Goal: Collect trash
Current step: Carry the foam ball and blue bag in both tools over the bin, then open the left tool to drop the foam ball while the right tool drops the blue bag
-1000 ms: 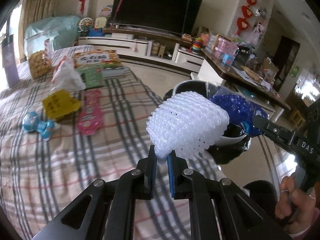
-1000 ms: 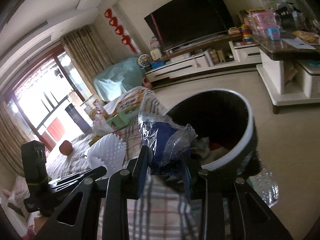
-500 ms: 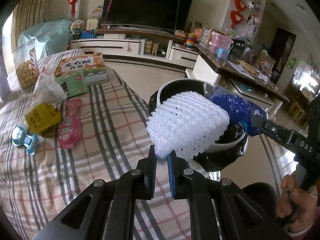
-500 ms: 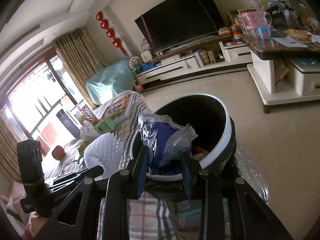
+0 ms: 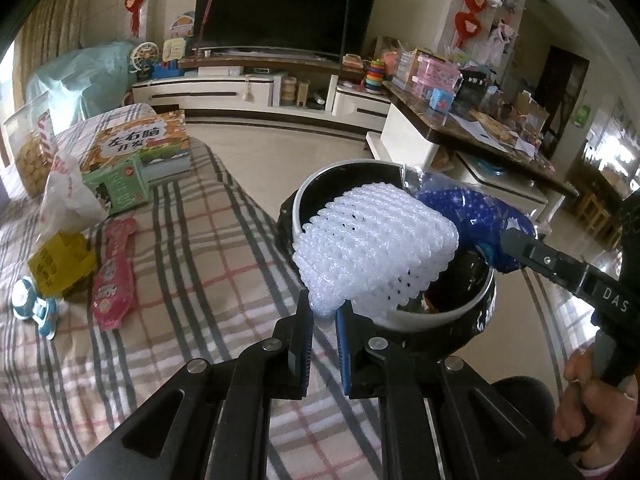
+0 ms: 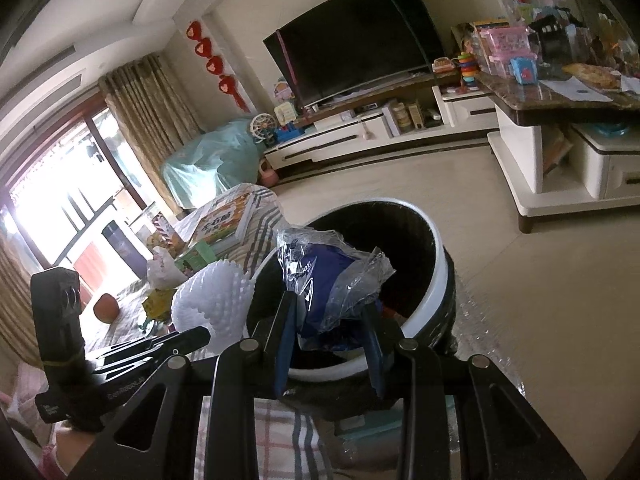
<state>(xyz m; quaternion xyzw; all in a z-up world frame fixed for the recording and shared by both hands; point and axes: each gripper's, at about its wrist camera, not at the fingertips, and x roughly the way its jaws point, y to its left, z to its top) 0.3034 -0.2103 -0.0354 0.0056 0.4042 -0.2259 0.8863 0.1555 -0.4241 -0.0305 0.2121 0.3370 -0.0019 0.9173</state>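
A plaid cloth (image 5: 192, 280) covers the wide surface on my left. Off its right edge stands the trash bin (image 5: 448, 312), black inside with a white rim, its mouth open toward me. Far across the room a dark television (image 5: 280, 8) hangs above a low white cabinet.

My left gripper (image 5: 324, 316) is pinched almost closed on one corner of a white foam net sleeve (image 5: 372, 248), which juts up and to the right over the near-left part of the bin's mouth. My right gripper (image 6: 330, 332) stands partly apart, both pads pressed on a crumpled blue wrapper (image 6: 324, 276) in clear plastic, held above the bin's opening just right of the foam net.

Still on the cloth at the left lie a pink packet (image 5: 114, 276), a yellow wrapper (image 5: 60, 268) beside it, and a small blue toy (image 5: 34, 308) nearest the left edge.
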